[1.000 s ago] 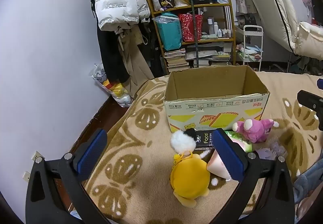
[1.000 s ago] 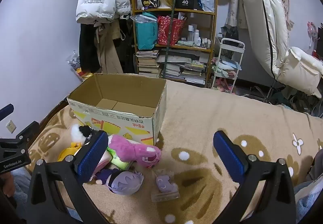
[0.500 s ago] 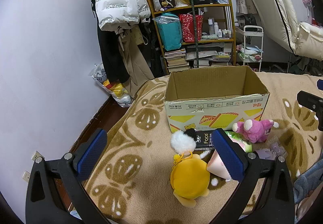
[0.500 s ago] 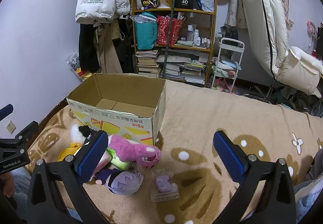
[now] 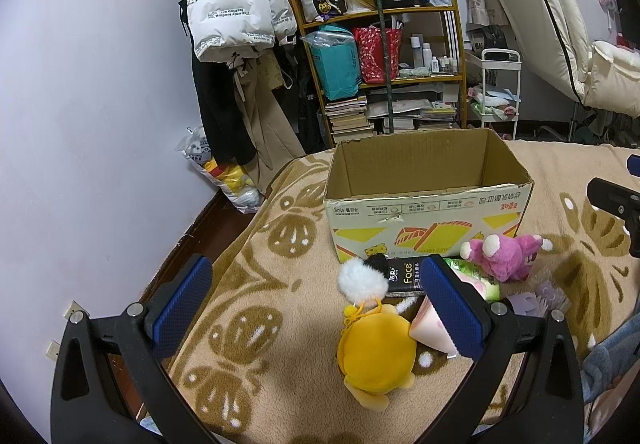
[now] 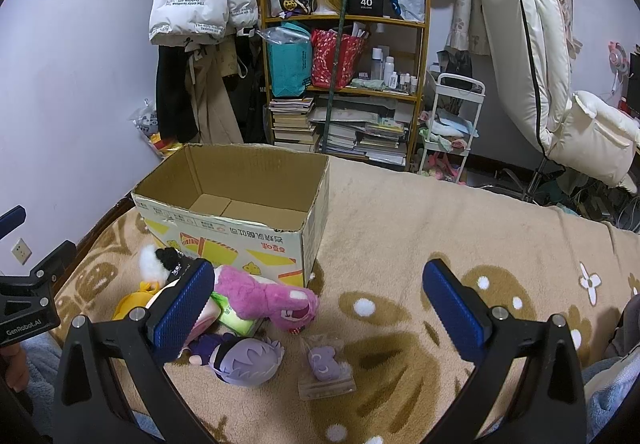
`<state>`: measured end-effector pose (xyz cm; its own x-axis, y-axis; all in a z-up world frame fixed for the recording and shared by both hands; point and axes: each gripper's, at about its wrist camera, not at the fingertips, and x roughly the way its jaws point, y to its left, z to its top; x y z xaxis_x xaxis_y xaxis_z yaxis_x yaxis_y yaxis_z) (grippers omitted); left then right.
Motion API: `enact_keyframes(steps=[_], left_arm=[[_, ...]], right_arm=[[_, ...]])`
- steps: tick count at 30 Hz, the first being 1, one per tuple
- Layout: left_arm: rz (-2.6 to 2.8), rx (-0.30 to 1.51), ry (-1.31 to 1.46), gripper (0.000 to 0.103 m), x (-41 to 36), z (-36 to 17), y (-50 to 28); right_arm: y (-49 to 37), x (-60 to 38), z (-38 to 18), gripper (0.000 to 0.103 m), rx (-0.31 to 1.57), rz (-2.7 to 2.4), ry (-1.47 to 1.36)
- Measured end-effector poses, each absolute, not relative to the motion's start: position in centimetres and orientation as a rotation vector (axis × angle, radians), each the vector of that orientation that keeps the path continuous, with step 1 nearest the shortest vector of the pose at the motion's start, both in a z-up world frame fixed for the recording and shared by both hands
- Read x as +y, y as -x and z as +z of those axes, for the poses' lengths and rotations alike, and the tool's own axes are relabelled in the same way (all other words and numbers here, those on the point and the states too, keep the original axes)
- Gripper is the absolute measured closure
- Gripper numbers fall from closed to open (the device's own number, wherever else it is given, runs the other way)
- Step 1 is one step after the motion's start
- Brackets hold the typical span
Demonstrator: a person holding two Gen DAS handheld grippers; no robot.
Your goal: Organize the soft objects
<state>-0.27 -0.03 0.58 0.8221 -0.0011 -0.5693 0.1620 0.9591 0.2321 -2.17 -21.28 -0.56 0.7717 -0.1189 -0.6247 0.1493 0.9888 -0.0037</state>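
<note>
An open cardboard box (image 5: 428,212) (image 6: 224,232) stands on the tan blanket with nothing visible inside. In front of it lie a yellow plush (image 5: 376,354), a white pompom (image 5: 362,278), a black "Face" tissue pack (image 5: 402,272), a pink plush (image 5: 500,254) (image 6: 272,298), a green pack (image 6: 234,314), a purple-haired doll (image 6: 244,360) and a small purple toy in a clear bag (image 6: 326,368). My left gripper (image 5: 316,308) hovers open above the blanket, the yellow plush just inside its right finger. My right gripper (image 6: 318,310) is open too, over the pink plush and bagged toy.
A wooden shelf (image 6: 344,84) crammed with books, bags and bottles stands behind the bed. Coats (image 5: 236,24) hang on the wall at left. A white cart (image 6: 450,124) and a cream recliner (image 6: 552,76) are at right. The blanket's left edge drops to dark floor (image 5: 188,240).
</note>
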Motion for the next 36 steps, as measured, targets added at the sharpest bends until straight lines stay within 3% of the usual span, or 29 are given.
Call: enact_keyframes(steps=[36], left_arm=[[-0.089, 0.604, -0.286, 0.001, -0.22, 0.56, 0.59]], right_arm=[[1.99, -20.90, -1.37, 0.000, 0.683, -0.145, -0.045]])
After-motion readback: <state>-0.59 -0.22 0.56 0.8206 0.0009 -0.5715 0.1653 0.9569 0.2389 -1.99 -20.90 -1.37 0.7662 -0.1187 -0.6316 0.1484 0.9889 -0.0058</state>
